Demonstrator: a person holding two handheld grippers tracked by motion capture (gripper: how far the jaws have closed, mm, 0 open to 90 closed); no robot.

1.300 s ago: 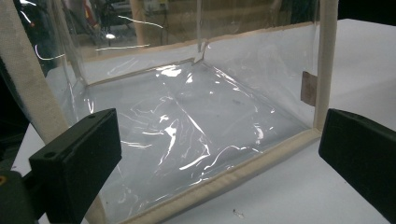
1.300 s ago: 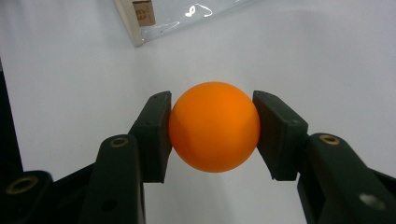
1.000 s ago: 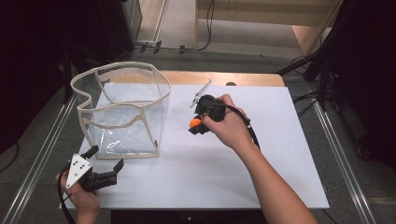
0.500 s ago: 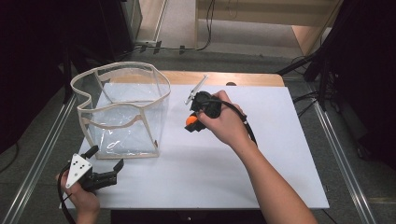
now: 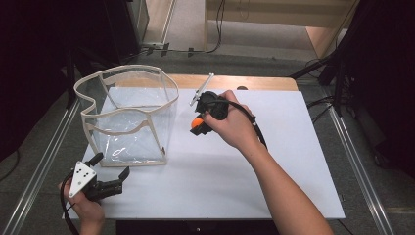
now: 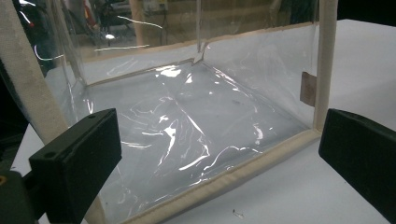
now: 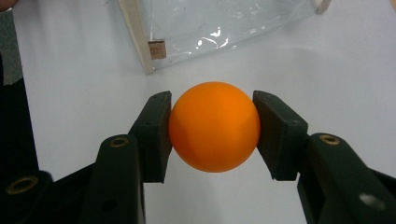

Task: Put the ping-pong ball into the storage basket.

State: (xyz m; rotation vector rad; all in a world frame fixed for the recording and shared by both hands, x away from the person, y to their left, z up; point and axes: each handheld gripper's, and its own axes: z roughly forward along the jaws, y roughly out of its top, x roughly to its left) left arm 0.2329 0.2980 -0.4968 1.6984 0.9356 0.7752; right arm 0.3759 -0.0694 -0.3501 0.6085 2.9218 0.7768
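Note:
An orange ball [image 7: 214, 126] sits clamped between the two black jaws of my right gripper [image 7: 213, 133], which is shut on it. From above, the ball [image 5: 196, 123] hangs a little over the white table, to the right of a clear plastic bag [image 5: 128, 115] with cream fabric edging that stands upright with its top gaping. My left gripper [image 5: 109, 170] rests near the table's front left corner, open with nothing between its jaws. It faces the bag's [image 6: 187, 116] near lower edge, a short way off.
The white table top [image 5: 274, 161] has free room at the middle and right. Metal rails [image 5: 44, 161] run along both sides of the table. A wooden strip [image 5: 264, 82] lies along the far edge. Cables trail on the floor beyond.
My right gripper has drifted slightly left toward the bag with the orange ball still in it. The left gripper has stayed put.

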